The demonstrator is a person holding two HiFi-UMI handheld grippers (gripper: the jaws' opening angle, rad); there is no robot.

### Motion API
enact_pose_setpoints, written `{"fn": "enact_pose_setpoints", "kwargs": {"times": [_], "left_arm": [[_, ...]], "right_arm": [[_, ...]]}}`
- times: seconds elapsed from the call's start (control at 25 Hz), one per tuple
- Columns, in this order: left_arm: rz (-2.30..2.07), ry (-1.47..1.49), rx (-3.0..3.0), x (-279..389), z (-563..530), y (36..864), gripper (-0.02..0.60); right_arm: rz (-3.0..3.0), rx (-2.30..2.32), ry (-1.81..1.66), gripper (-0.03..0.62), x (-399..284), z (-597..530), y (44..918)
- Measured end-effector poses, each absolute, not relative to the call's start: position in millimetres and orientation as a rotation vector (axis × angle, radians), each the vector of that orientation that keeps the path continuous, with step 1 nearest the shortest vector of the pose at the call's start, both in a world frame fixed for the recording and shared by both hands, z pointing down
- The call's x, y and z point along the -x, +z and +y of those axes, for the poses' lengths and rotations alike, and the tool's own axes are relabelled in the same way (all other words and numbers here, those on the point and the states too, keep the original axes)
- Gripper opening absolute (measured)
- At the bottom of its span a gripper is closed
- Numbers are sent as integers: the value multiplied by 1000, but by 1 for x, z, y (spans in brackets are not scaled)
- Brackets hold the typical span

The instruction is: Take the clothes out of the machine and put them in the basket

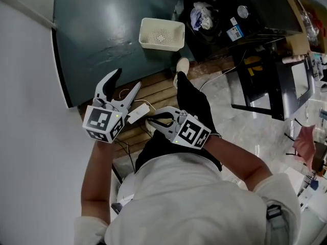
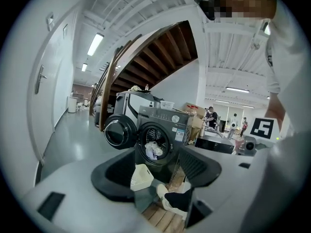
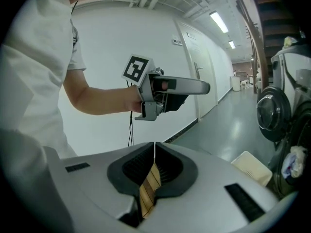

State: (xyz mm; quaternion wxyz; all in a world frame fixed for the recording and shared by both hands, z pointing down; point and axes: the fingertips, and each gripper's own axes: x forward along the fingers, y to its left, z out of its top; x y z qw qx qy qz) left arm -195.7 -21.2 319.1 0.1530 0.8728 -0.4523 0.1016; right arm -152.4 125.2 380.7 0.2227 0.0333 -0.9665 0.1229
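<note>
Black ribbed pads on my left gripper (image 1: 127, 80) stand apart, nothing between them. My right gripper (image 1: 150, 124) has its jaws closed together, holding nothing. From there the white basket (image 1: 159, 46) sits at twelve o'clock on the floor. At one o'clock the clothes (image 1: 201, 15) bunch in the mouth of the machine (image 2: 163, 119), its door (image 2: 117, 130) swung open. The drum behind them is too dark for me to read.

Left gripper (image 1: 127, 78) jaws apart, empty; right gripper (image 1: 151, 124) jaws together.
</note>
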Motion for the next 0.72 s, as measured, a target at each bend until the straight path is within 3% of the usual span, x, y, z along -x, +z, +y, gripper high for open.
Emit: {"fn": "enact_pose_setpoints", "kwargs": {"times": [0.4, 0.72], "left_arm": [[-1084, 397, -2543, 116, -150, 388, 333], [-906, 442, -2606, 40, -255, 448, 336]], "right_arm": [[-2633, -38, 396, 9, 154, 35, 467], [-2609, -108, 462, 9, 129, -49, 530]]}}
